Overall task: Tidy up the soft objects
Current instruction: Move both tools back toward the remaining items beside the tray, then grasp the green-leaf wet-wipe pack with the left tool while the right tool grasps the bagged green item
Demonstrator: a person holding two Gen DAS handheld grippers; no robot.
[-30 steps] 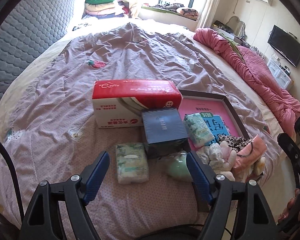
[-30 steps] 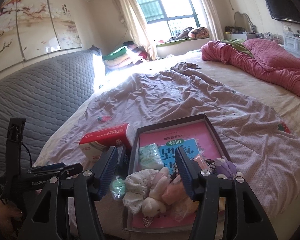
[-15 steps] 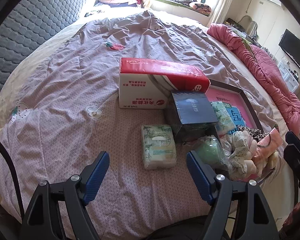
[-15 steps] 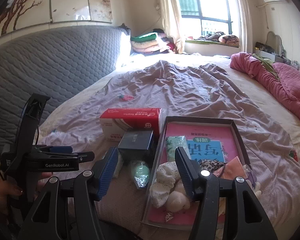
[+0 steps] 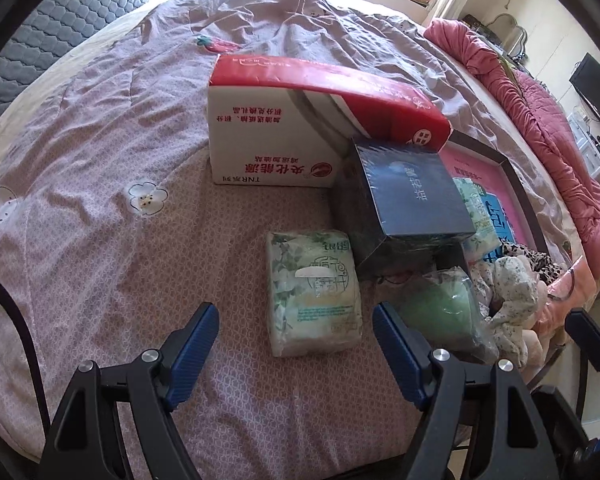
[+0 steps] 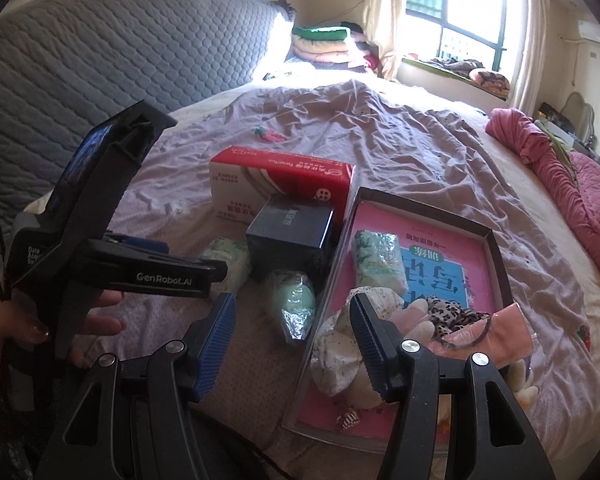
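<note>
Blue pads frame the job: your left gripper (image 5: 296, 334) stands open and empty, pointing steeply down at the tissue pack (image 5: 314, 291), which lies flat on the bedspread (image 5: 100, 200) just ahead of the fingertips, not between them. Your right gripper (image 6: 292, 330) is also open and empty, hanging over the near corner of the tray (image 6: 496, 248).

Layout, near to far:
- green wrapped sponge (image 5: 444, 308), on the bedspread between tissue pack and tray
- tray's near end: white floppy cloth (image 6: 336, 354), pink plush, leopard-print piece (image 6: 448, 308)
- second tissue pack (image 6: 378, 262), already in the tray
- dark box (image 5: 410, 196), touching the first tissue pack's far corner
- red-and-white carton (image 5: 300, 120), behind

Step in hand, judged: approach to pick up the loose tissue pack; sponge also not yet sorted.

Next move calls for: lower until the pads bracket the pack's long sides, then close gently, since it will squash. Keep clear of the dark box.
</note>
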